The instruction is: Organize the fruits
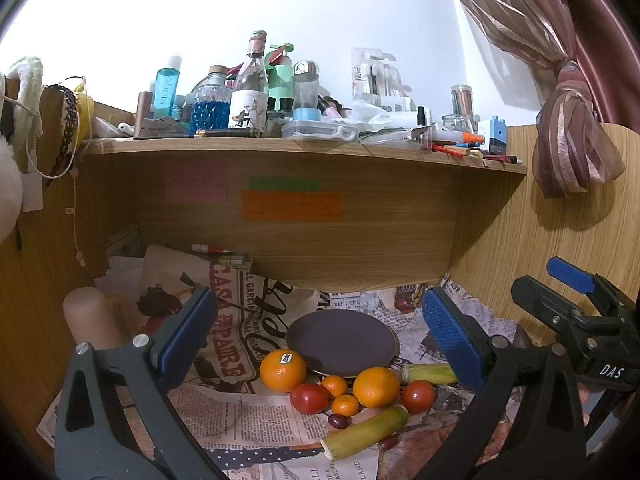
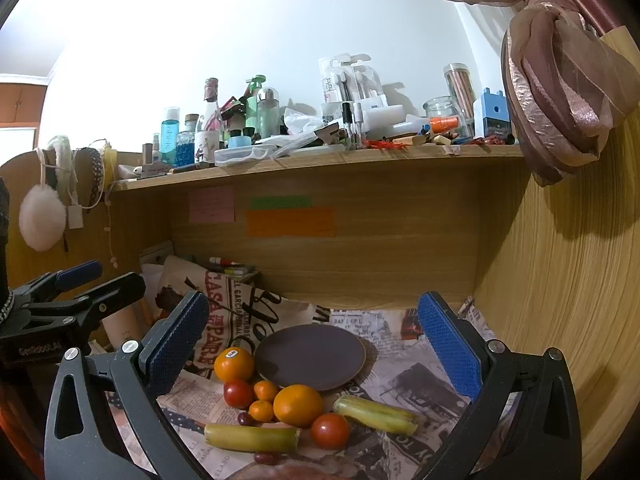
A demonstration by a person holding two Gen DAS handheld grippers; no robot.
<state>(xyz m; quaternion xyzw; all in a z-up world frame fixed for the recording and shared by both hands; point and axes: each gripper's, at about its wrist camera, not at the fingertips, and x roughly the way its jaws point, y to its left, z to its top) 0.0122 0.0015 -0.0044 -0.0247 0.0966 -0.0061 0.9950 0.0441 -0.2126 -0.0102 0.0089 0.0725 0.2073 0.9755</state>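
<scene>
A dark round plate [image 1: 342, 342] [image 2: 310, 354] lies bare on newspaper under a wooden shelf. In front of it lie a stickered orange [image 1: 283, 369] [image 2: 234, 365], a second orange [image 1: 376, 386] [image 2: 298, 405], two tomatoes [image 1: 309, 398] [image 2: 330, 431], two small mandarins [image 1: 346, 405] [image 2: 262, 410], two yellow-green cane pieces [image 1: 366, 432] [image 2: 252, 437] and dark grapes [image 1: 339, 421]. My left gripper [image 1: 320, 332] is open and empty above the fruit. My right gripper [image 2: 314, 336] is open and empty, and shows at the right of the left wrist view [image 1: 572, 292].
The shelf [image 1: 304, 152] [image 2: 320, 160] above is crowded with bottles, jars and pens. Sticky notes hang on the back panel [image 1: 292, 206]. A beige cylinder [image 1: 94, 316] stands at the left. A wooden side wall [image 2: 560, 280] and a knotted curtain [image 1: 576, 136] close the right.
</scene>
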